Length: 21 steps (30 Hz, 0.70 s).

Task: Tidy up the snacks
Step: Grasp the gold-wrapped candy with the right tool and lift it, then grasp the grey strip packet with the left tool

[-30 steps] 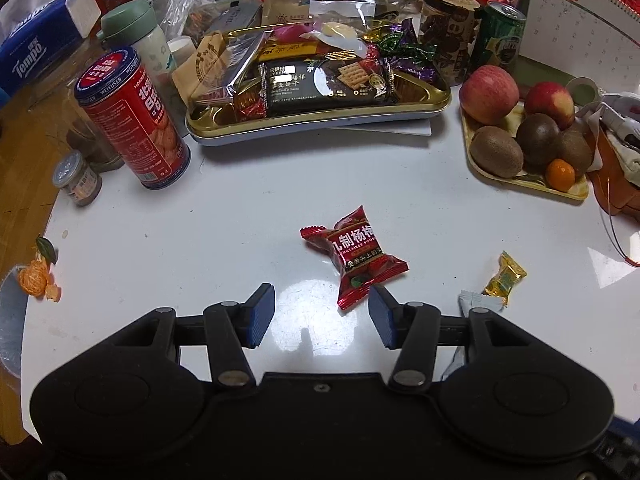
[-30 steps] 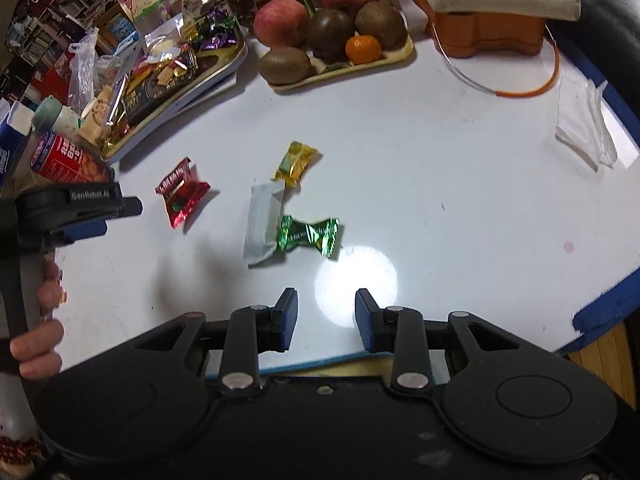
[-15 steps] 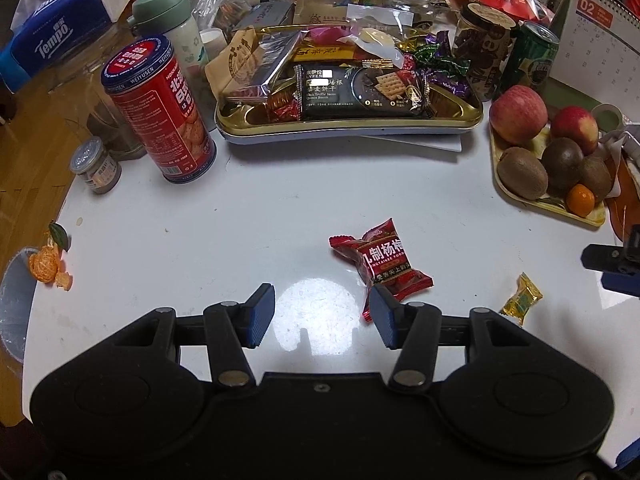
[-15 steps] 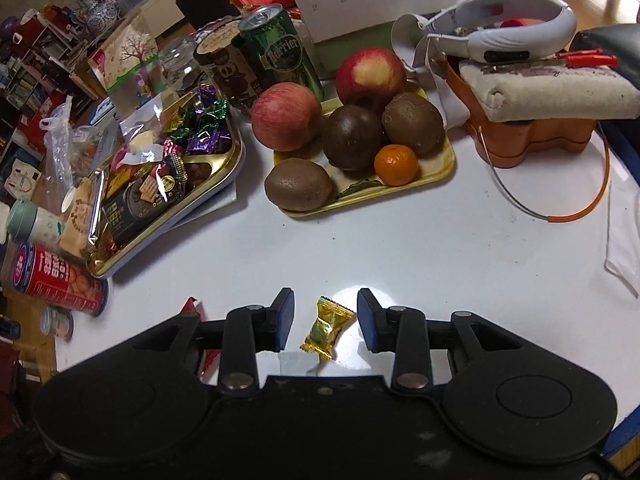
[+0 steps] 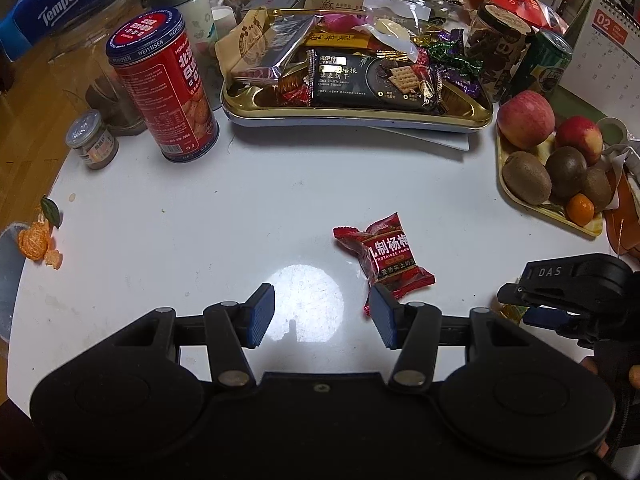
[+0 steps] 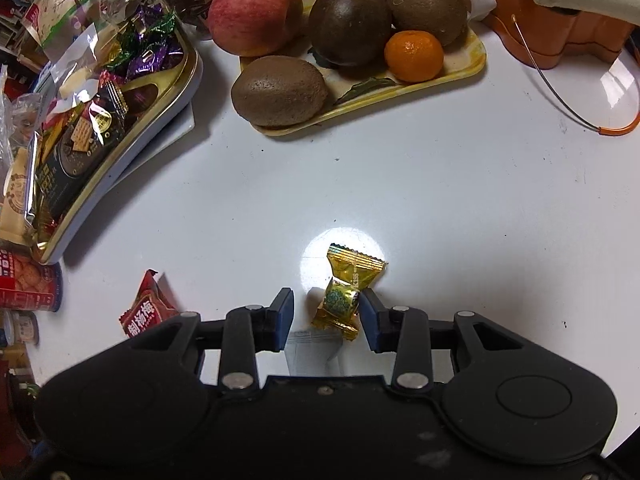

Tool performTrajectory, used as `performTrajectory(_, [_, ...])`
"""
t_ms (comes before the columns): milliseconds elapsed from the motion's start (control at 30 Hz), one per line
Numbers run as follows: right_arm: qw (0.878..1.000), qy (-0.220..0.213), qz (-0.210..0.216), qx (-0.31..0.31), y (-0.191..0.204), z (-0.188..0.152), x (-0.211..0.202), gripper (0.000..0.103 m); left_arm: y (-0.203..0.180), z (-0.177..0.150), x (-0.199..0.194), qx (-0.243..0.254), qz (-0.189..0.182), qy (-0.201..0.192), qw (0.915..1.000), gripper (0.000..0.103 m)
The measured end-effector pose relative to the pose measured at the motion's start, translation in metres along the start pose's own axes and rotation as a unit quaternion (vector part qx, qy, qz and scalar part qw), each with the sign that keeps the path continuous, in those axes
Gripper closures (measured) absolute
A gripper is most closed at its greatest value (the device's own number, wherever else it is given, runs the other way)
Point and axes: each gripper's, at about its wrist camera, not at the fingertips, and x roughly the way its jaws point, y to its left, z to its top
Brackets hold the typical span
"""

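Observation:
A red snack packet lies on the white table, its near end touching my left gripper's right fingertip. My left gripper is open and empty. A gold-wrapped candy lies between the fingers of my right gripper, which is open around it, the right pad touching the wrapper. The gold snack tray at the back holds several packets and candies; it also shows in the right wrist view. The red packet also shows in the right wrist view. A white wrapper lies under my right gripper.
A red biscuit tin and a small jar stand at back left. A yellow fruit tray with apples, kiwis and a tangerine sits at the right. An orange holder with a wire is far right. Orange peel lies at the left edge.
My right gripper has moved forward and down over the gold candy, which now sits between its fingers. My left gripper has drifted left, so the red packet lies off to its right.

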Motion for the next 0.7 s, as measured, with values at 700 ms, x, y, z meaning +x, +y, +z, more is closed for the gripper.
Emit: performTrajectory(700, [0.999,-0.035,-0.01,-0.017,-0.047,0.001,-0.057,0.08,0.0,0.006,0.02,-0.052,-0.022,0.003,0.9984,0.045])
